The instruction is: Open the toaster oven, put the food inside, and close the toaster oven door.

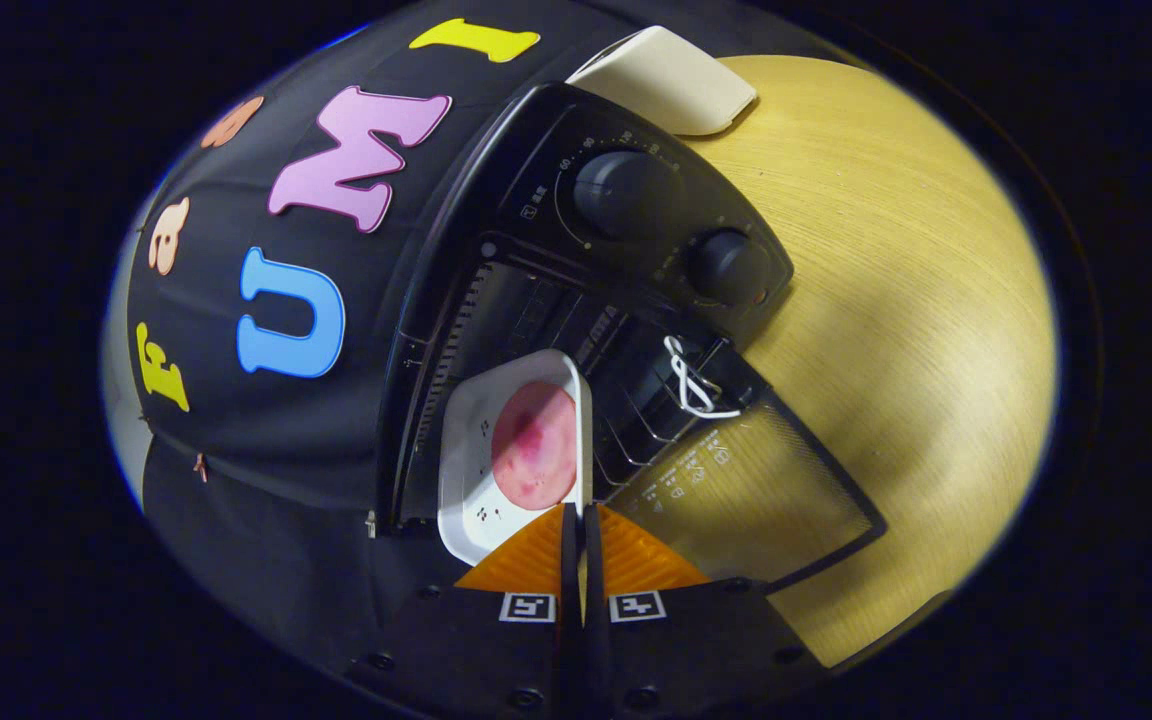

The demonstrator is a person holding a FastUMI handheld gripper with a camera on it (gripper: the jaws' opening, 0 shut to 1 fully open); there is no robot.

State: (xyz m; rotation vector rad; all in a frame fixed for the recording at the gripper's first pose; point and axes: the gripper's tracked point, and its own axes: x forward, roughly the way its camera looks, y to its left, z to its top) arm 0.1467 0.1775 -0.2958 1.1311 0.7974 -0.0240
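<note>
One white tray (516, 455) carrying the pink food (534, 458) sits just ahead of the gripper (578, 520), whose fingers are pinched narrow on its near rim. Tray's long axis points into the open toaster oven (576, 330); cavity lies directly beyond. Door (766, 490) hangs down at right, over the wooden table (896, 300).

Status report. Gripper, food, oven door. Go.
Gripper shut on white tray's rim. Pink food on tray, at toaster oven mouth. Door open; nothing blocking.
</note>
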